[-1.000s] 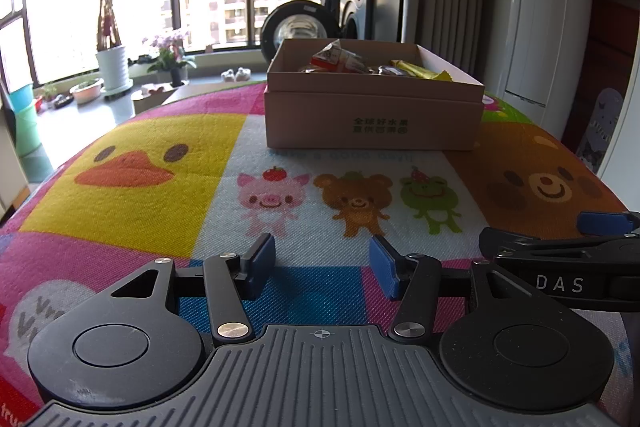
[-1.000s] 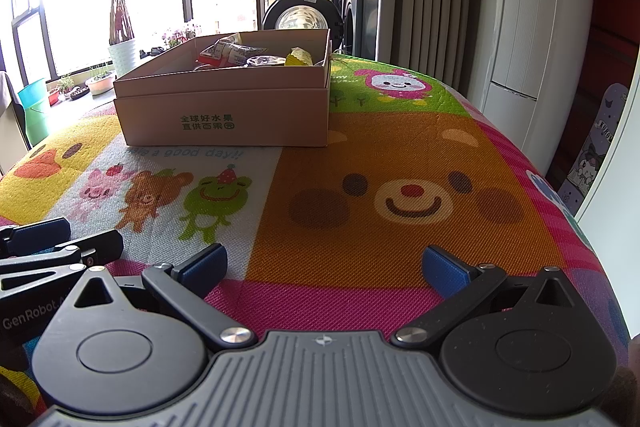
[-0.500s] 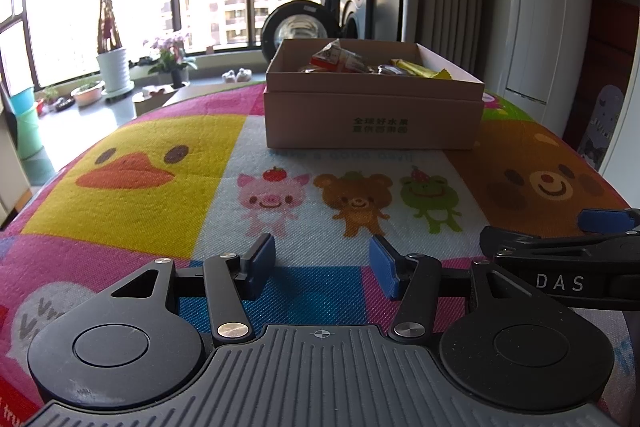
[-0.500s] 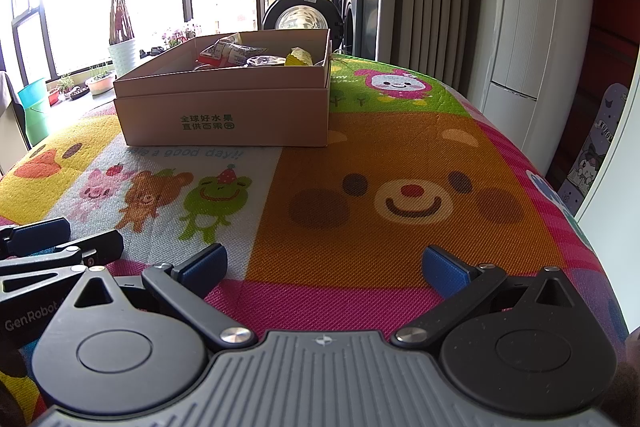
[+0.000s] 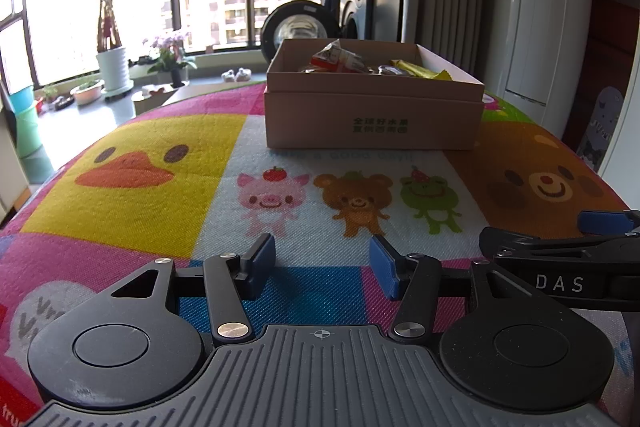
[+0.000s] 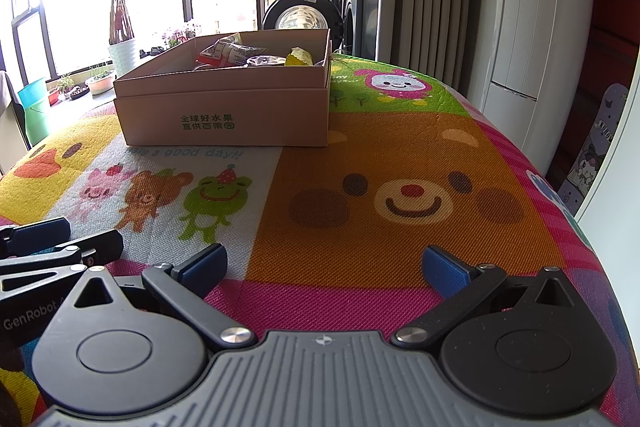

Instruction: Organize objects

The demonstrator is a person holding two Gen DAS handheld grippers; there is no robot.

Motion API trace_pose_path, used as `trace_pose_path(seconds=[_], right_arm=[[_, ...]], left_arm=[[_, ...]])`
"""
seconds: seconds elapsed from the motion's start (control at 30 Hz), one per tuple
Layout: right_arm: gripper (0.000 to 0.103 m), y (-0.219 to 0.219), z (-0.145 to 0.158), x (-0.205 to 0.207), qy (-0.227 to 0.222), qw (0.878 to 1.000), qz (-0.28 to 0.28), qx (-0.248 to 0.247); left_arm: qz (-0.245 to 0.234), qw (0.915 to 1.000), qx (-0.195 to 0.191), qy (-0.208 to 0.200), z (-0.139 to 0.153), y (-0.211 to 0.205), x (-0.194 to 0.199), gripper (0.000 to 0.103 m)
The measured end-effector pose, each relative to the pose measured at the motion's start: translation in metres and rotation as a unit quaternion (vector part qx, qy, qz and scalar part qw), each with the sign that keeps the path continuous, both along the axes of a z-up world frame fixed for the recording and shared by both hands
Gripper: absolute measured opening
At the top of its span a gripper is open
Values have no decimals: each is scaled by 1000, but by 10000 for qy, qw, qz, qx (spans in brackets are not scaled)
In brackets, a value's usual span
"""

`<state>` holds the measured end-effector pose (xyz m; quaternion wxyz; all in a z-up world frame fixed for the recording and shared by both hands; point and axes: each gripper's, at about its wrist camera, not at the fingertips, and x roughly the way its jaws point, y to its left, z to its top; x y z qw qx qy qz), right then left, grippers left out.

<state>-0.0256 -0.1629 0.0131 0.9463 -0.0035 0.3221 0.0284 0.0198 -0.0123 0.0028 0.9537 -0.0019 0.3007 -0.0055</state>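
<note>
Left gripper (image 5: pixel 322 261): jaws apart, empty, low over the cartoon mat (image 5: pixel 160 187).
Right gripper (image 6: pixel 326 269): jaws wide apart, empty.
Cardboard box (image 6: pixel 224 115): holds snack packets (image 6: pixel 224 53).

Cardboard box (image 5: pixel 374 115) beyond parted tool (image 5: pixel 322 263)

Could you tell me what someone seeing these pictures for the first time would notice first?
Probably the bright cartoon mat covering the table, with its big smiling bear face in the middle. Next, the open cardboard box at the far side, holding snack packets. Nearest the cameras, the left claw and right claw sit open and empty.
</note>
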Motion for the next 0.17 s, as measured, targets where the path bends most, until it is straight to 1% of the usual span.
trace_pose_path(seconds=[0.17], right_arm=[[103, 0, 0, 0, 0, 10000, 0, 0]], left_arm=[[-3, 10000, -26, 0, 0, 0, 0, 57]])
